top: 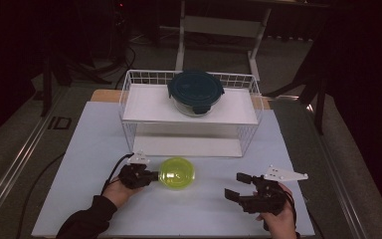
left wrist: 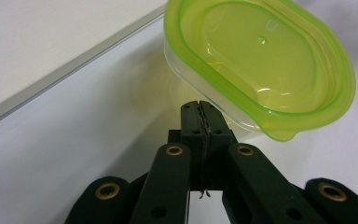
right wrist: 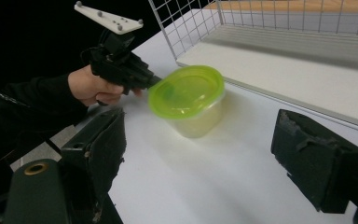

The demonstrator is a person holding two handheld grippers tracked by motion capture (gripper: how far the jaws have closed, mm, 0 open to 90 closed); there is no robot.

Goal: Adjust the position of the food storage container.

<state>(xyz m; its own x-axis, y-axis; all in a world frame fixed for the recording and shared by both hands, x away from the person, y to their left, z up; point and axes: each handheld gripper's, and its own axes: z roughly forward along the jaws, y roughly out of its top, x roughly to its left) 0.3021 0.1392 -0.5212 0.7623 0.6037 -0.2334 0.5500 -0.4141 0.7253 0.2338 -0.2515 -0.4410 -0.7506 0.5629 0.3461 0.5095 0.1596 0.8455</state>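
Sat on the tabletop (top: 94, 149) in front of the wire rack (top: 129, 114): a tub (top: 177, 174) with a green lid (left wrist: 261, 60). Left tongs (top: 151, 175) clenched with nothing between the jaws, tips just at the tub's rim below the lid. Right tongs (top: 238, 185) released wide, well apart to the right. Up on the rack shelf, a dark-lidded bowl (top: 195, 92).

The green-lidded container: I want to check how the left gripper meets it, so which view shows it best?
The right gripper view: the green-lidded container appears whole, the shut left gripper at its lid rim. The left gripper view crops it; the high view shows it small, from above.
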